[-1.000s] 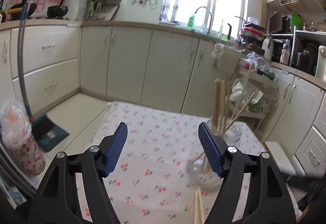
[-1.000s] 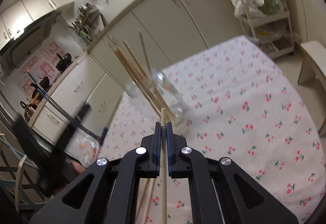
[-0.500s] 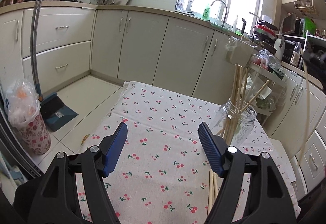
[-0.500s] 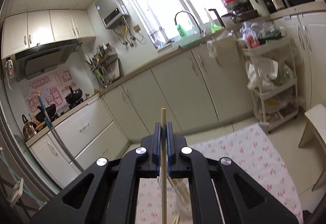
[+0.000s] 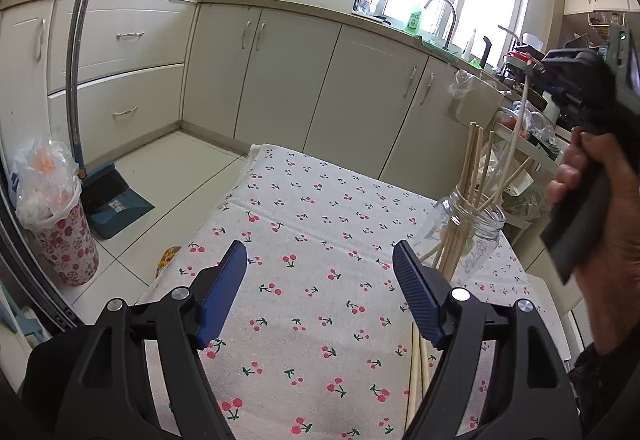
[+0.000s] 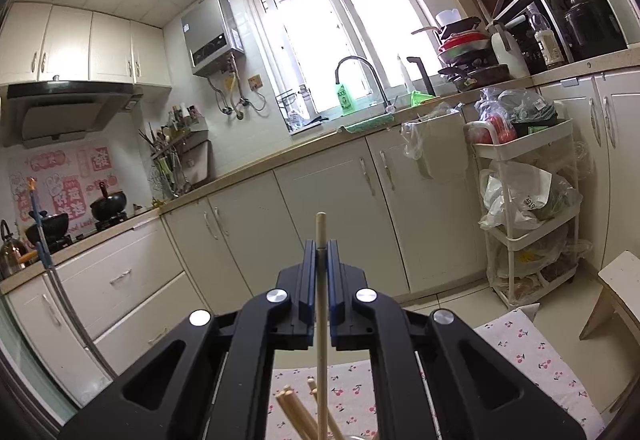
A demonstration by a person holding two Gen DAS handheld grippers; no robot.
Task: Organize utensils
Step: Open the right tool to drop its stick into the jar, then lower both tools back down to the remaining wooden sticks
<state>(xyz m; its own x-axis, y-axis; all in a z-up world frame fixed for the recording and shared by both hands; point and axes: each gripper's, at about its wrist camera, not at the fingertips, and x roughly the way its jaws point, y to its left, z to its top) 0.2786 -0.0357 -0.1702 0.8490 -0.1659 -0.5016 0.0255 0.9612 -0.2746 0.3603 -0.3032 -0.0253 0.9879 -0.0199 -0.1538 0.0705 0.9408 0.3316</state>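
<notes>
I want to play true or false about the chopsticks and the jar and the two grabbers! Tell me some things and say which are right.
1. The right gripper is pinching one chopstick. True.
2. The left gripper is holding a chopstick too. False: its fingers are wide apart with nothing between them.
3. The glass jar already has several chopsticks standing in it. True.
4. The jar is lying on its side on the floor. False: it stands upright on the cherry tablecloth.
5. Some loose chopsticks lie on the tablecloth near the left gripper. True.
6. The tablecloth has blue stars on it. False: it has red cherries.
</notes>
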